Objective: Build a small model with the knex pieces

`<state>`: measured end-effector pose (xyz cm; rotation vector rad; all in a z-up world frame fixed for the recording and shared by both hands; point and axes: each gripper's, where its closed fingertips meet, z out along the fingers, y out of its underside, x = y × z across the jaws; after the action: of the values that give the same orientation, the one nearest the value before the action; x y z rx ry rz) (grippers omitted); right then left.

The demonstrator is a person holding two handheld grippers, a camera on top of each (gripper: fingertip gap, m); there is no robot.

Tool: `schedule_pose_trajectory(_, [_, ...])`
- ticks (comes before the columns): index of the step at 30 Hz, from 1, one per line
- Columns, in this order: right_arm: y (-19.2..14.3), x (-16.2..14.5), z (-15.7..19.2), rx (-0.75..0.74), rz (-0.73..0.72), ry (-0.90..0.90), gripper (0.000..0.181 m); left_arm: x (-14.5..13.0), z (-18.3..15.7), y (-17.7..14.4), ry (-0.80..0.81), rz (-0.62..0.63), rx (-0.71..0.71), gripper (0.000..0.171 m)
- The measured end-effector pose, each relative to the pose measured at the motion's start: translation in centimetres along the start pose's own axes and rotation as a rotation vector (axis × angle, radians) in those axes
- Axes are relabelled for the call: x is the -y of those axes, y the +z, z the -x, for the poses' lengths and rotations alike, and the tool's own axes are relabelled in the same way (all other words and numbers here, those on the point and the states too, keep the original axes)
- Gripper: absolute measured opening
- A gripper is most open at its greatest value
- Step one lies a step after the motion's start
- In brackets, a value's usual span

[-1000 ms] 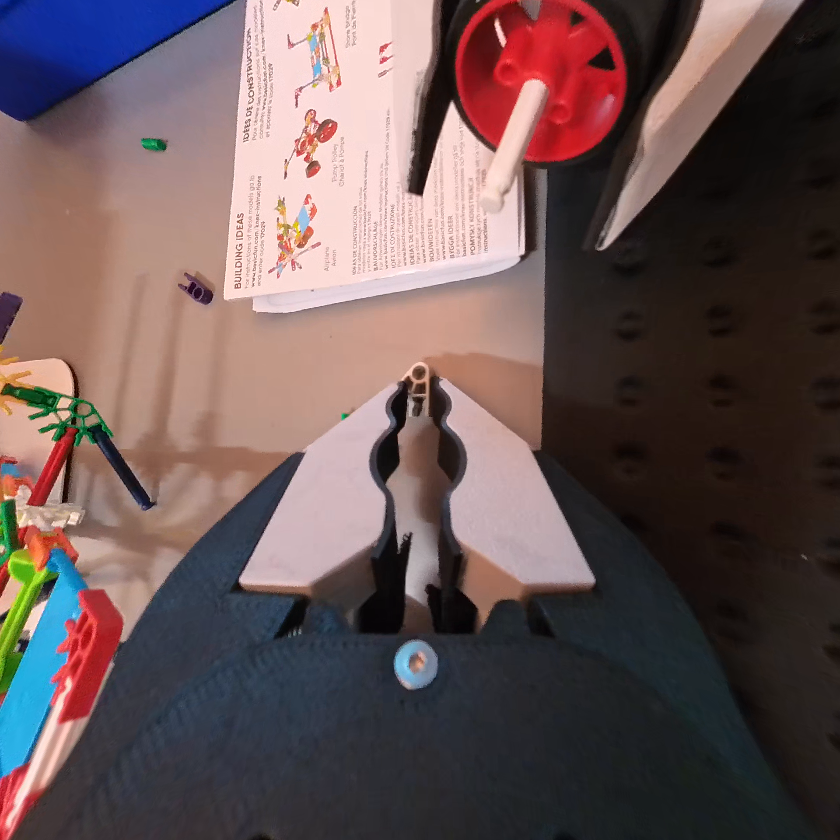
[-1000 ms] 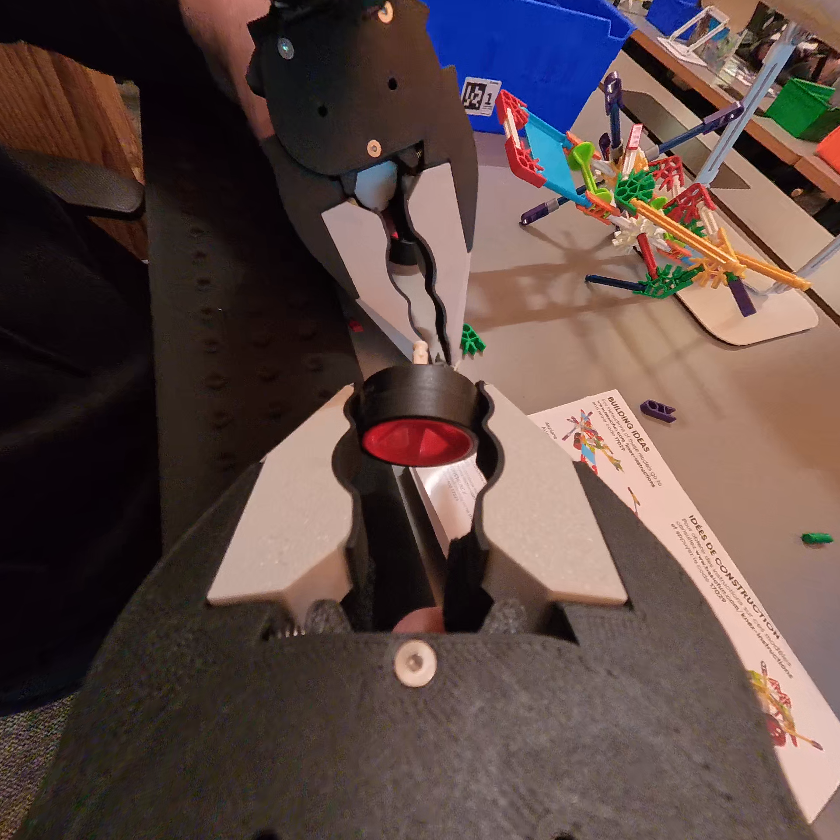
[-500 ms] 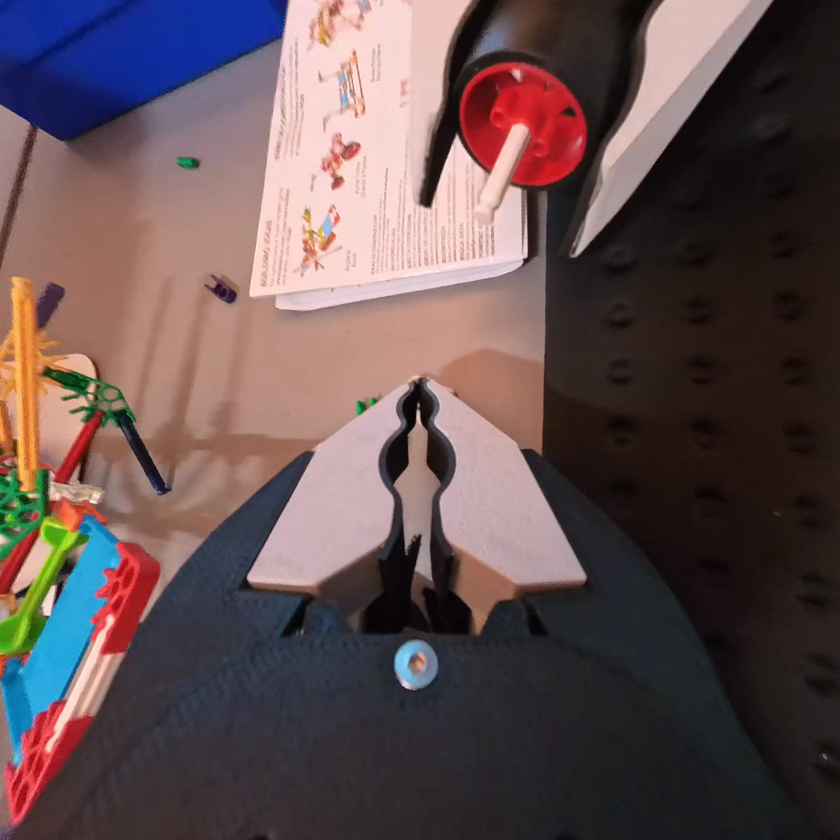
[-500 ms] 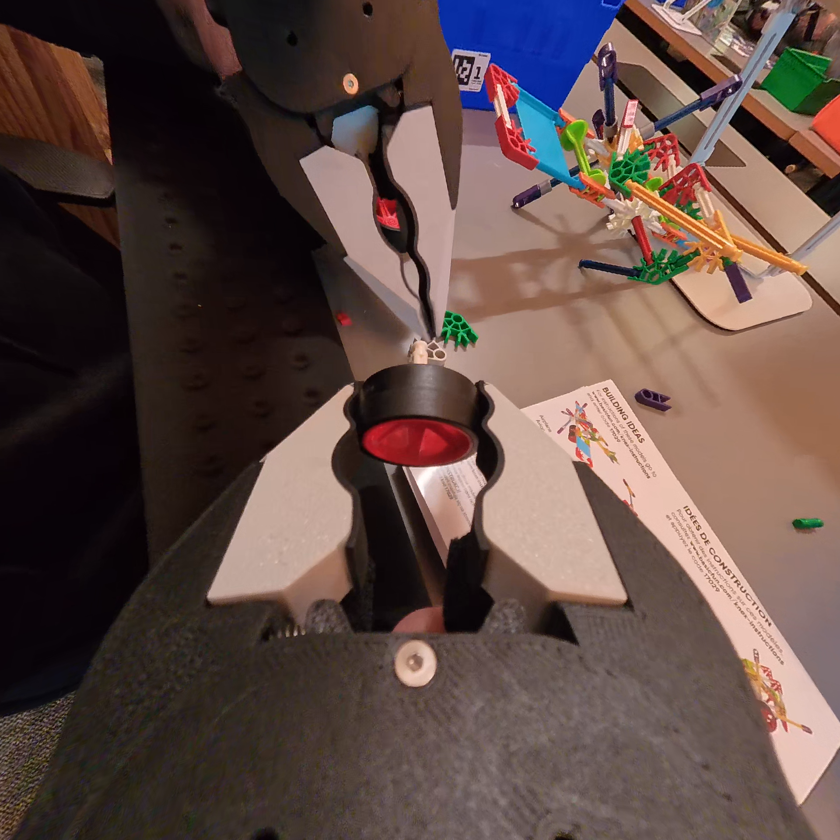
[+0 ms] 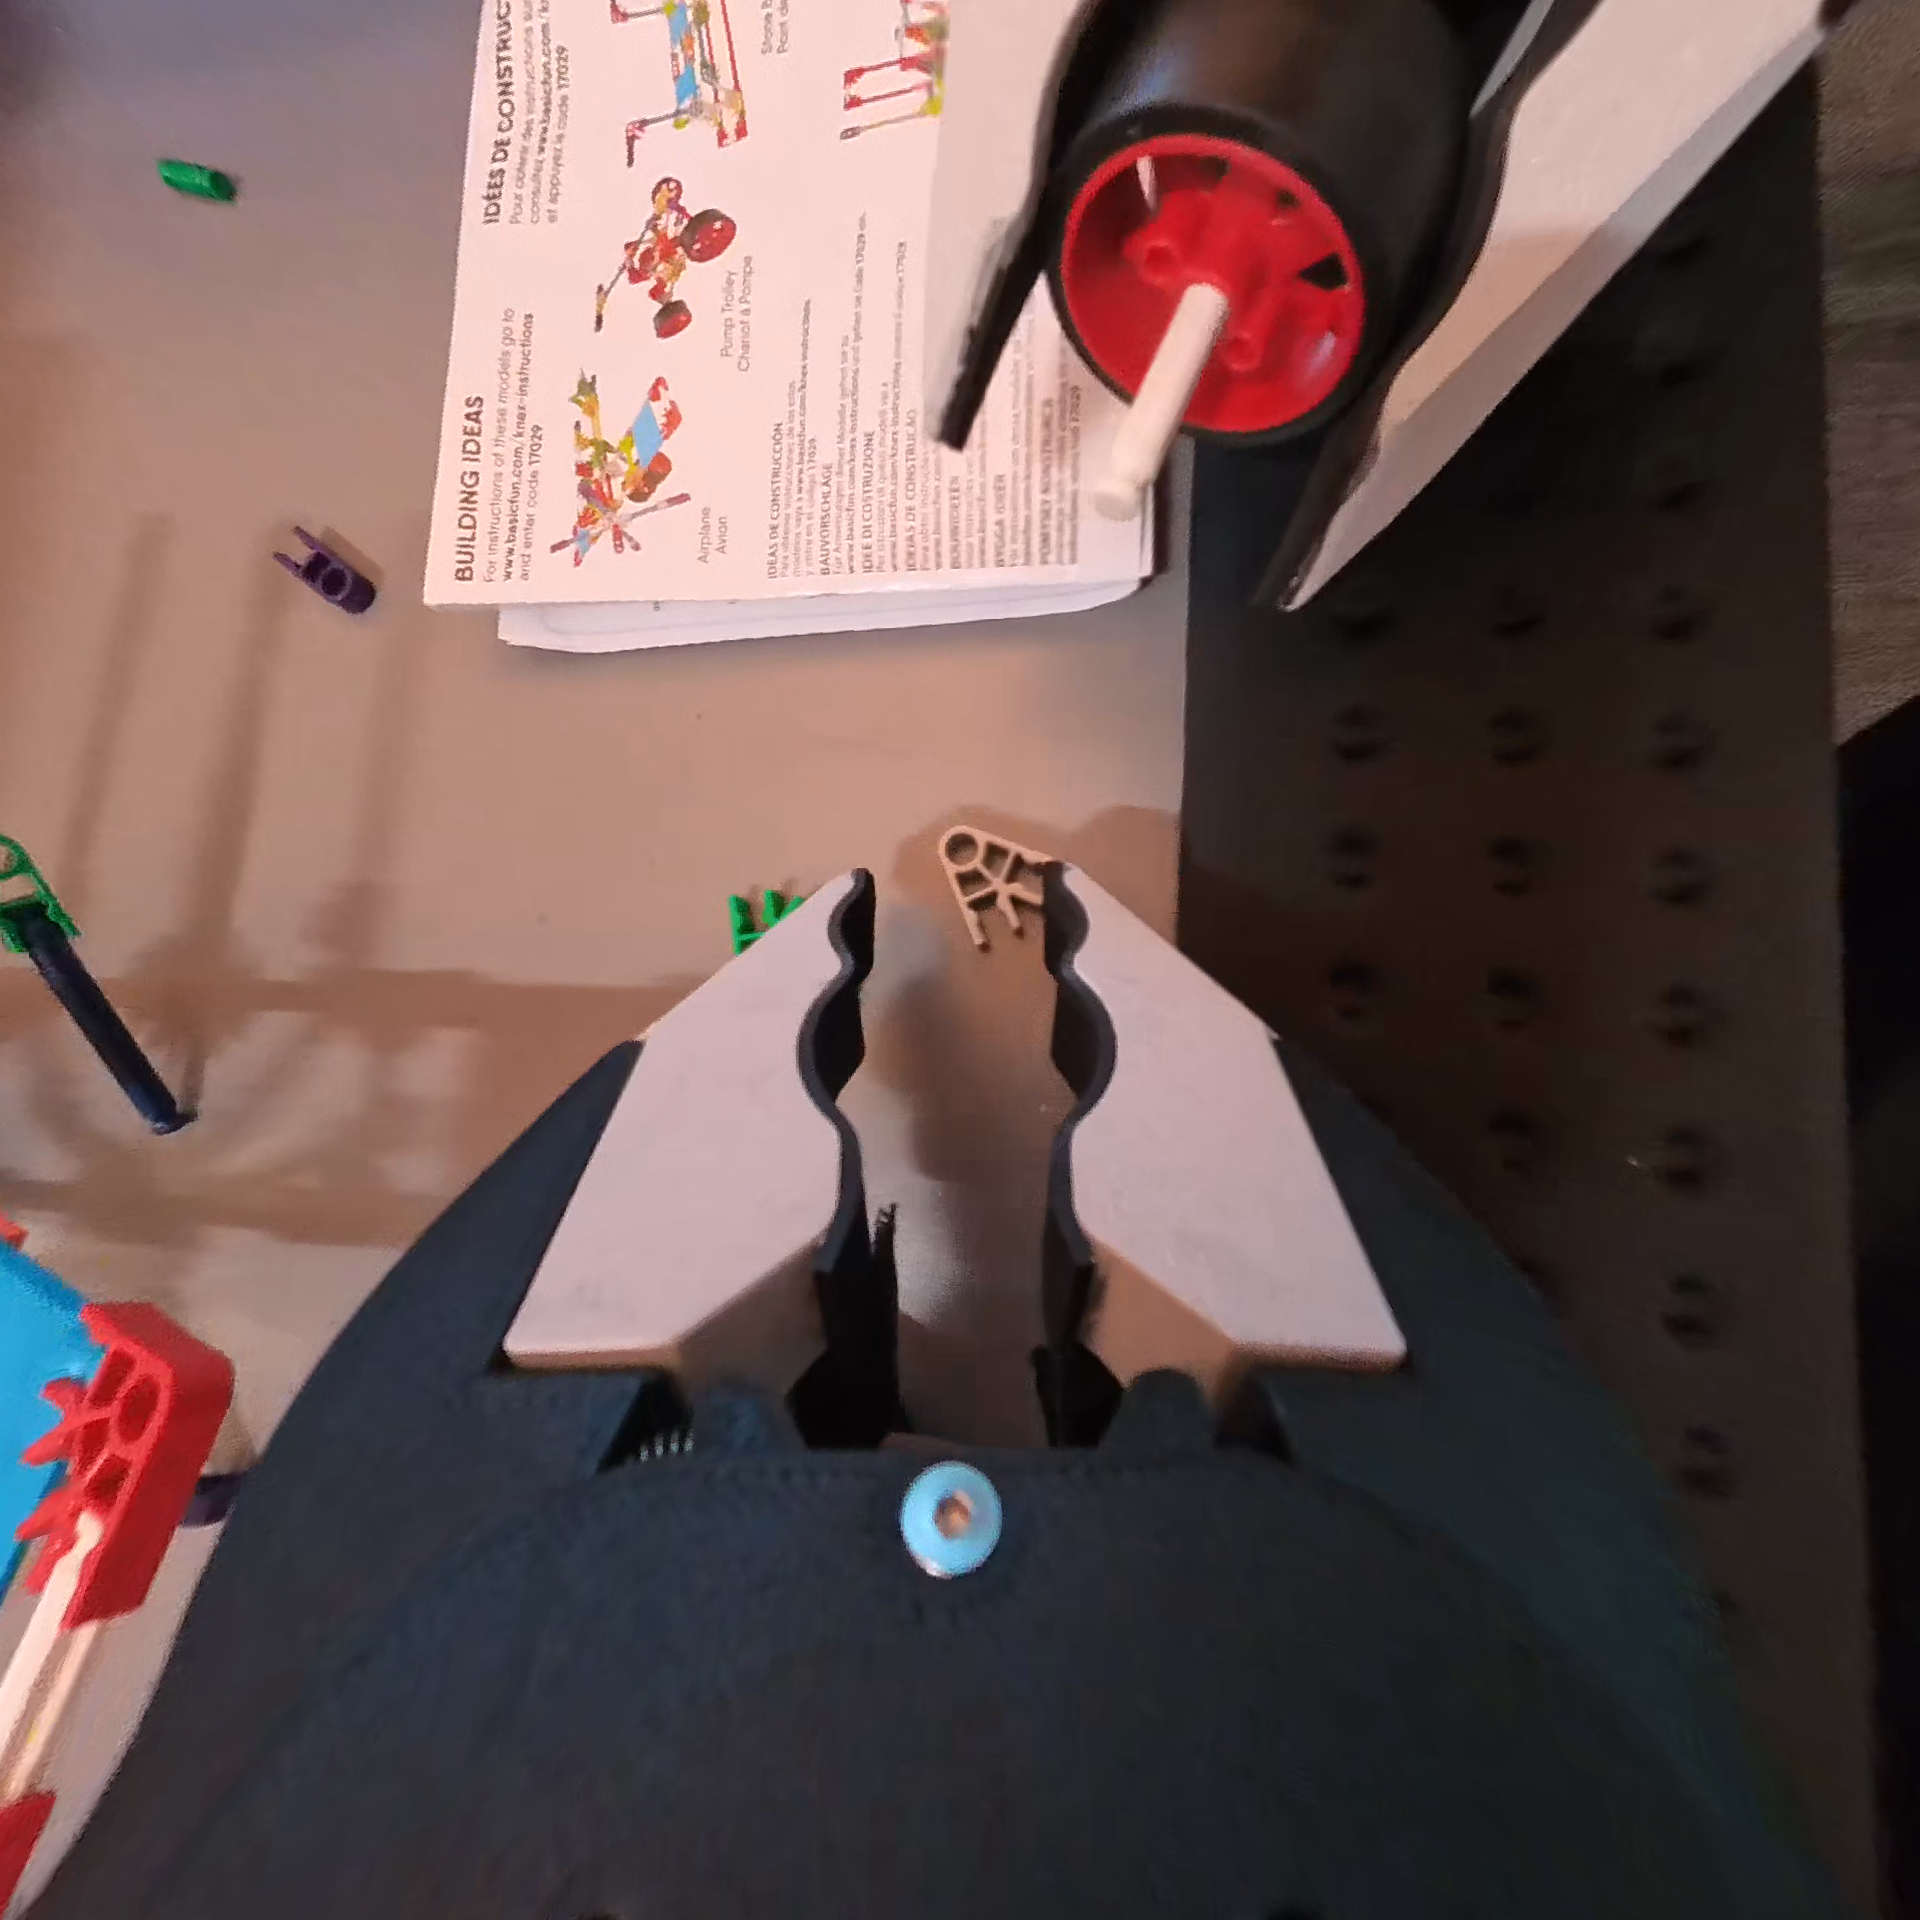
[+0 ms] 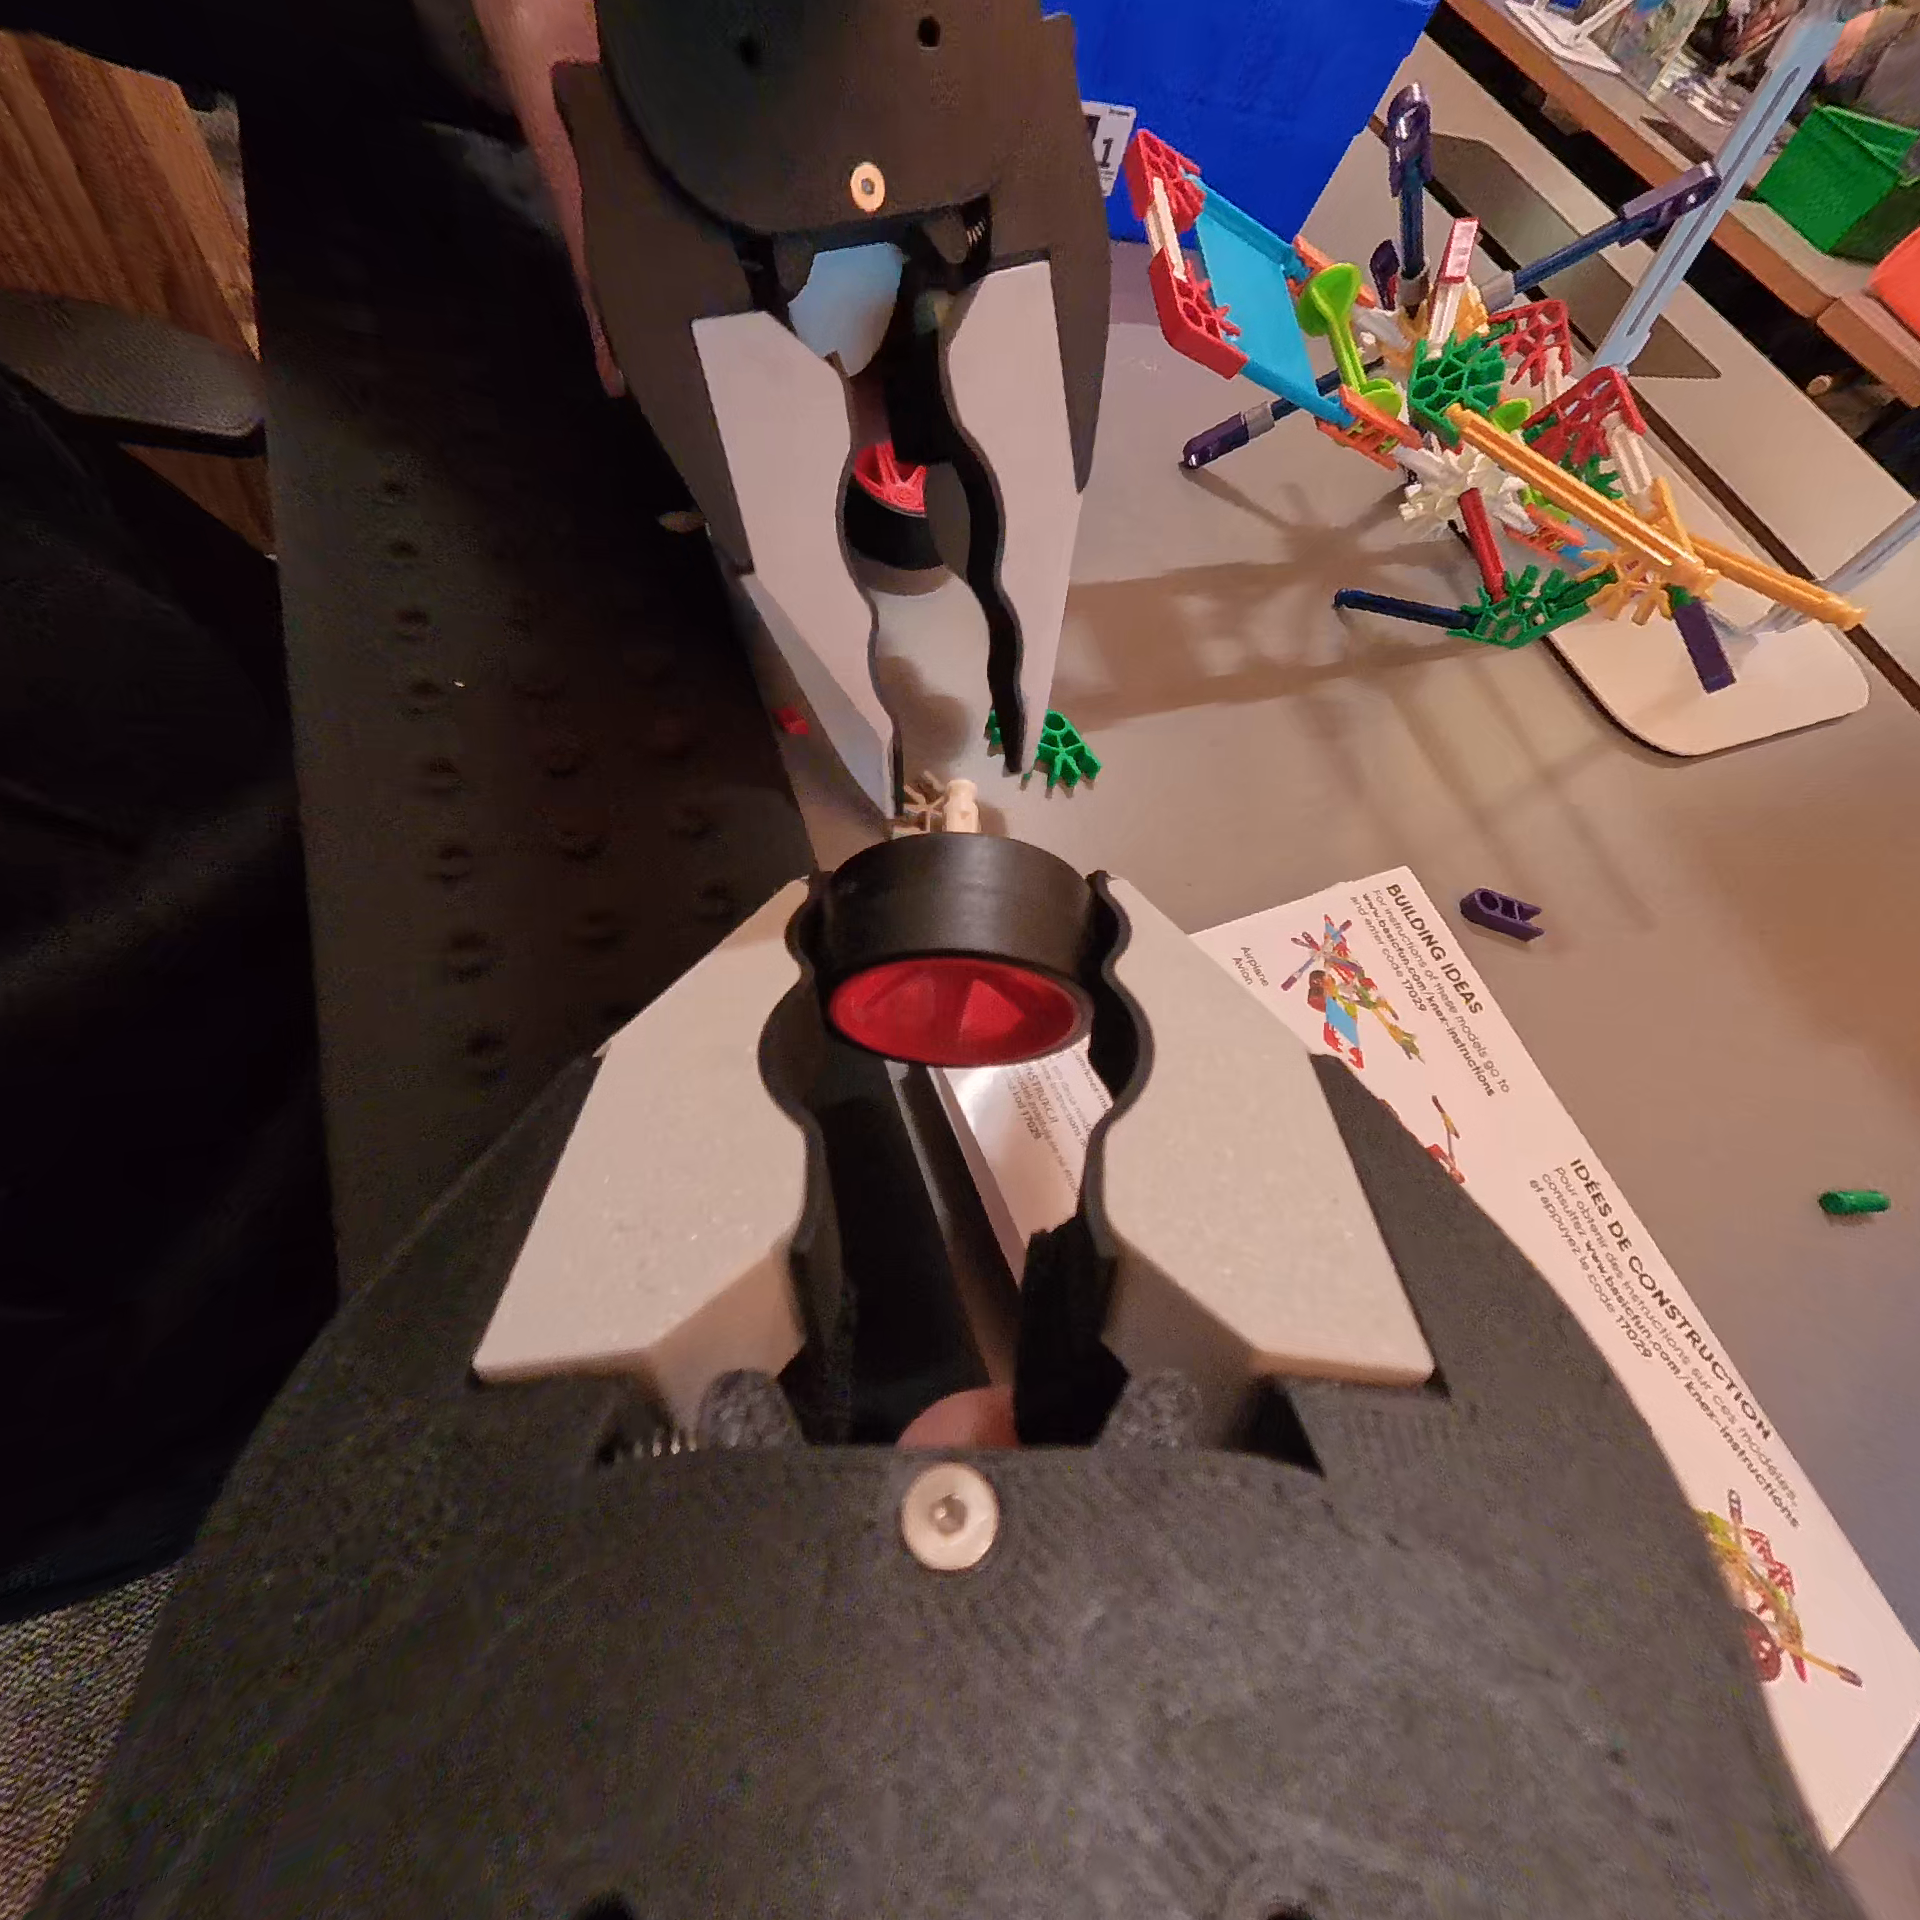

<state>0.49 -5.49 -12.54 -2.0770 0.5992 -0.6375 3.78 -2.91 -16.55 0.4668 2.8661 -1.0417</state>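
My left gripper (image 5: 956, 883) is open and empty, its tips just above the grey table. A small tan connector (image 5: 992, 883) lies flat on the table by the tip of its right finger, and a green connector (image 5: 758, 914) lies by the left fingertip. My right gripper (image 6: 951, 904) is shut on a black wheel with a red hub (image 6: 951, 935). A white rod (image 5: 1153, 405) sticks out of the hub towards the left gripper. In the right wrist view the left gripper (image 6: 951, 769) stands just beyond the wheel, over the tan connector (image 6: 925, 805).
An instruction booklet (image 5: 727, 364) lies under the right gripper. A purple clip (image 5: 332, 582) and a small green piece (image 5: 197, 179) lie loose. A colourful rod model (image 6: 1455, 436) stands on a white base. A second wheel (image 6: 894, 499), a blue bin (image 6: 1236, 94) and a black perforated strip (image 5: 1507, 935) are nearby. My right fingertips sit around 6 cm from my left ones. Left tips and right tips are each some 15 cm from the purple clip (image 5: 332, 582). The right camera catches it too, in the right wrist view (image 6: 1491, 906).
My left gripper was shut on the tan connector and has opened; the connector now lies on the table. The right gripper still holds the wheel in nearly the same place.
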Motion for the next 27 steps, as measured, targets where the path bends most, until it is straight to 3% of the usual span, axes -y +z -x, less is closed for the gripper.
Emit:
schedule_pose_trajectory(4, [0.0,0.0,0.1,0.005,-0.005,0.000,0.047,-0.2,-0.4,-0.1,-0.018,0.012,-0.031,0.030])
schedule_pose_trajectory(9, [0.0,0.0,0.1,0.005,-0.004,-0.003,0.047,-0.4,-0.6,0.6,0.008,0.036,-0.012,0.009])
schedule_pose_trajectory(16, [0.0,0.0,0.1,0.006,-0.005,-0.004,0.047,-0.3,-0.4,0.5,0.059,0.015,0.079,0.007])
schedule_pose_trajectory(21, [0.1,0.0,0.0,0.007,0.003,0.005,0.047,-0.9,-0.3,-1.2,0.092,0.003,0.147,0.007])
schedule_pose_trajectory(27, [1.4,1.0,0.4,0.024,0.020,0.005,0.047,-3.5,0.8,-5.0,0.078,0.005,0.238,0.007])
